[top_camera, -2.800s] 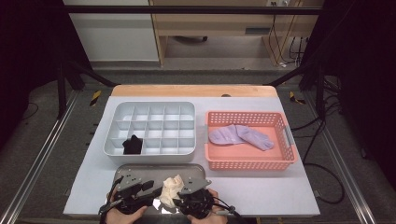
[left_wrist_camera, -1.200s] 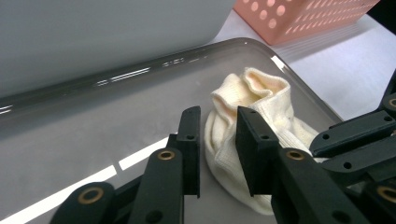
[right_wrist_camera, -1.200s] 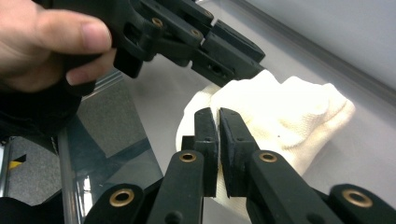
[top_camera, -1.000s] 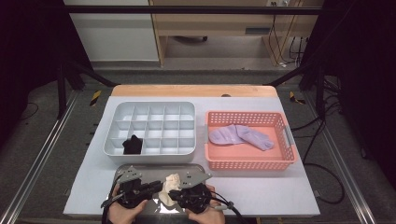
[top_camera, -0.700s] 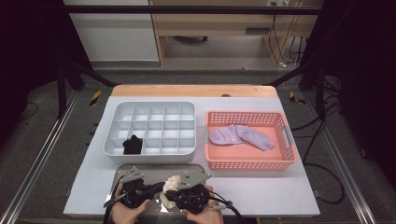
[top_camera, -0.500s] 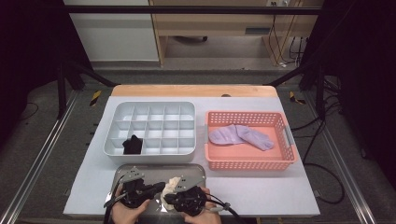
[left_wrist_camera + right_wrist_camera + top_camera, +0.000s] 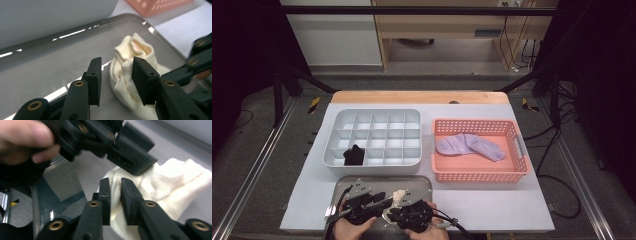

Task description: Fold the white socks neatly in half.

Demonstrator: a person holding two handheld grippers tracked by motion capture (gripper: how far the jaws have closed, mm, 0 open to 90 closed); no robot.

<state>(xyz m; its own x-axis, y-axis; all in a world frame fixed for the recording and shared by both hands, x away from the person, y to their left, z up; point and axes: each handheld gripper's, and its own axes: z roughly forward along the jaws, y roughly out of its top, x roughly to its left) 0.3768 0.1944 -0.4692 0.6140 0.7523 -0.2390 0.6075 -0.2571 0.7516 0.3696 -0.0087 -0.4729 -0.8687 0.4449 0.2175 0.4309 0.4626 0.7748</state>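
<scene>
A bunched cream sock (image 7: 399, 195) lies on the metal tray (image 7: 419, 181) at the table's near edge. My left gripper (image 7: 117, 68) is open around its left part; the jaws have just been opening, and the left jaw stands clear of the cloth. My right gripper (image 7: 115, 188) has its jaws close together with a fold of the cream sock (image 7: 172, 177) between them; they have just been opening a little. In the high view the left gripper (image 7: 384, 200) and the right gripper (image 7: 393, 212) meet at the sock from the near side.
A white divided box (image 7: 372, 137) behind the tray holds a black item (image 7: 354, 155) in a near-left compartment. A pink basket (image 7: 477, 172) to the right holds purple socks (image 7: 469, 146). In the right gripper view the person's hand (image 7: 22, 137) is close above.
The sock, held up and spread out earlier, now sits lower as a small bundle on the tray. Both hands stay close together at the near edge.
</scene>
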